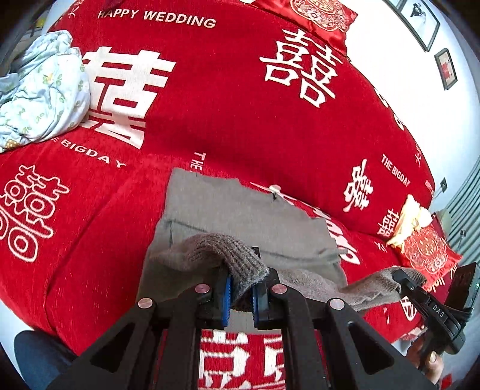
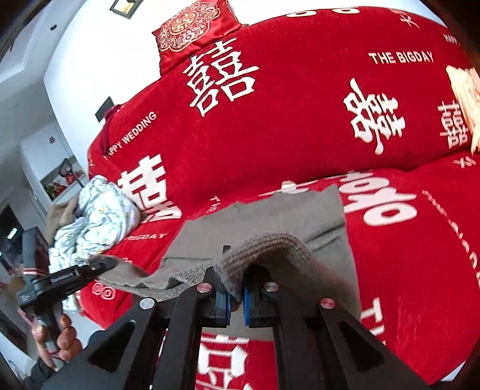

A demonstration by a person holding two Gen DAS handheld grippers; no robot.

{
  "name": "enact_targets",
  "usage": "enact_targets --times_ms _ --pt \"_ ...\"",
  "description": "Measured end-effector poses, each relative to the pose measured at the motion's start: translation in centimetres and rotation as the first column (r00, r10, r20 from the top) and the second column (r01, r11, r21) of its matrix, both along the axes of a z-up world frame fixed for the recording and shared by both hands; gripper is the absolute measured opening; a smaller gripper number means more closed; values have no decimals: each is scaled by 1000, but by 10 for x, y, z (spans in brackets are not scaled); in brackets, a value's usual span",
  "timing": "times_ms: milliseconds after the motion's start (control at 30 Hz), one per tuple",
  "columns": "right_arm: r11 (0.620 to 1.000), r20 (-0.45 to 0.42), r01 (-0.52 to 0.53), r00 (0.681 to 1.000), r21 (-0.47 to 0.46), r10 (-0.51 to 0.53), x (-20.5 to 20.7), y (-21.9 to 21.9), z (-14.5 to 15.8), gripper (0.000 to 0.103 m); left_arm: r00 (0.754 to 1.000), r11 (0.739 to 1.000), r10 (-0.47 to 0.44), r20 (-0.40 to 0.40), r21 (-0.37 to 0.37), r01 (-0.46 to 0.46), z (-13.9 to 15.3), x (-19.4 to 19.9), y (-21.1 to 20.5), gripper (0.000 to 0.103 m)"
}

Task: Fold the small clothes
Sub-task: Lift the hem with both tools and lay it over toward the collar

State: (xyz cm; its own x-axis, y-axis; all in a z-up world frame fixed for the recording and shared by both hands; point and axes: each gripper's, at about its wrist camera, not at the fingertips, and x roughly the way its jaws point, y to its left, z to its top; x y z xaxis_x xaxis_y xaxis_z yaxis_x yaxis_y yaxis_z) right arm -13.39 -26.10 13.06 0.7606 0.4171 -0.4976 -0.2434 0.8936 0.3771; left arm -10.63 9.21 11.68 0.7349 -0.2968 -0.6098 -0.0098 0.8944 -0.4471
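Note:
A grey knitted garment (image 1: pixel 240 213) lies spread on the red bedspread (image 1: pixel 228 114); it also shows in the right wrist view (image 2: pixel 270 219). My left gripper (image 1: pixel 241 295) is shut on a ribbed edge (image 1: pixel 228 249) of the garment at its near left corner, lifted off the bed. My right gripper (image 2: pixel 237 303) is shut on the other ribbed corner (image 2: pixel 270 249). Each gripper shows in the other's view: the right one (image 1: pixel 405 277) and the left one (image 2: pixel 99 265), with the knit stretched between them.
A crumpled pale floral cloth (image 1: pixel 39 90) lies at the left of the bed, also in the right wrist view (image 2: pixel 96 216). Red embroidered cushions (image 1: pixel 321 15) (image 1: pixel 426 249) sit at the far end and the right. A white wall with framed pictures (image 1: pixel 423 21) lies beyond.

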Motion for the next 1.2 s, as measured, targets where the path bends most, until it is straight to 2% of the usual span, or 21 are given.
enact_targets --times_ms 133,400,733,1133,1167,1200 --pt "999 -9 23 1000 -30 -24 23 2 3 6 1000 1000 8 -21 11 -8 3 23 -2 11" --pt "996 -41 53 998 -75 -56 67 3 2 6 1000 996 14 -28 91 -11 10 65 -15 11" --pt "993 -97 93 990 -76 -100 115 3 -8 6 994 996 45 -96 81 -37 -2 118 -19 11" --pt "989 -144 126 980 -71 -135 179 4 -17 6 991 993 64 -120 103 -52 -1 182 -20 11" --pt "989 -150 129 979 -74 -139 185 4 -19 6 990 992 69 -120 110 -56 -1 187 -19 6" --pt "989 -158 131 977 -75 -141 191 4 -21 6 989 992 72 -126 114 -57 -2 193 -18 6"
